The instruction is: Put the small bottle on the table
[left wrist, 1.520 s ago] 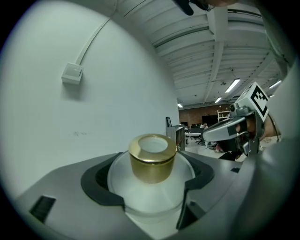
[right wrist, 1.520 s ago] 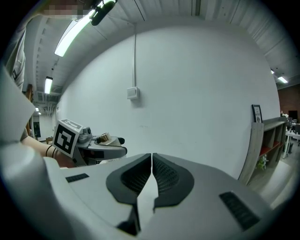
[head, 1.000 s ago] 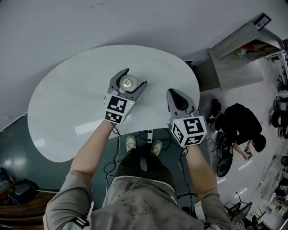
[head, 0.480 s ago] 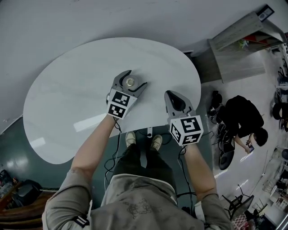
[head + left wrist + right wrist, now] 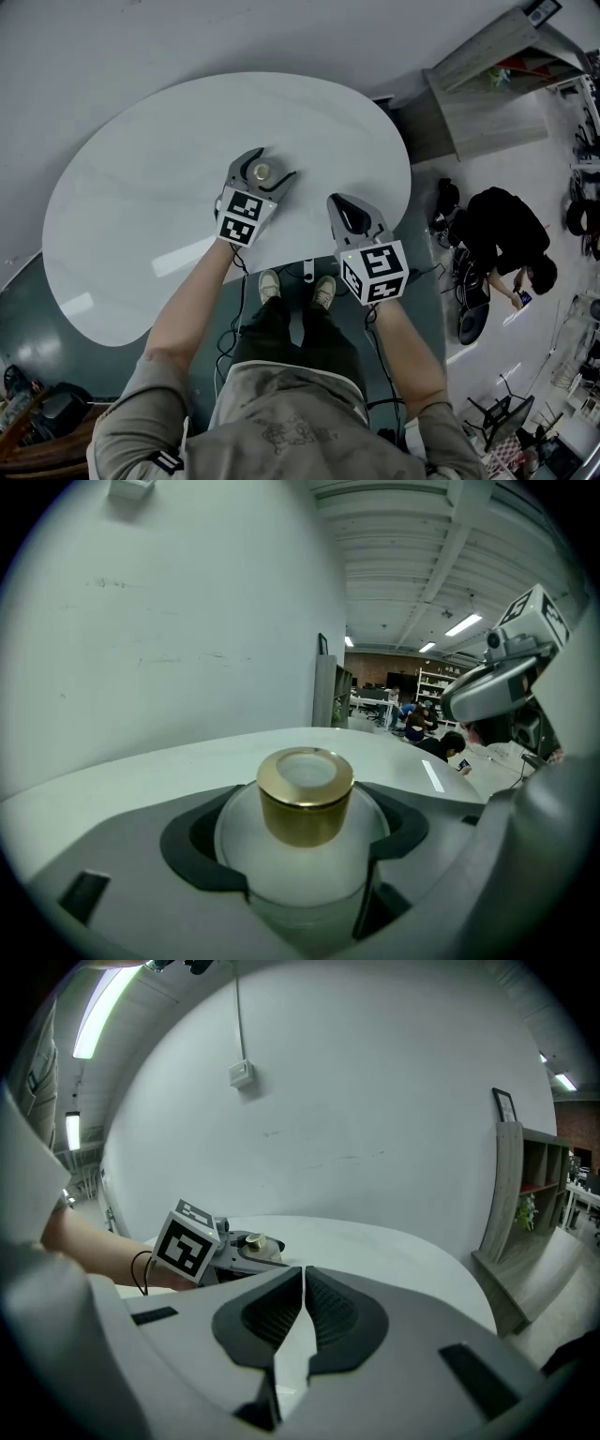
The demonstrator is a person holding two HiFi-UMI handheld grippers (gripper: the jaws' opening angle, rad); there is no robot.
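Jaws of left tool clamped on rounded white body of small bottle, one pad on each side, gold cap upright above the pads. Bottle over near part of white oval bench; base hidden, contact with bench not discernible. Jaws of right tool pressed together, nothing between, just beside left tool at near bench edge. Beyond bench, to the right: grey shelf unit and person in black crouched on floor.
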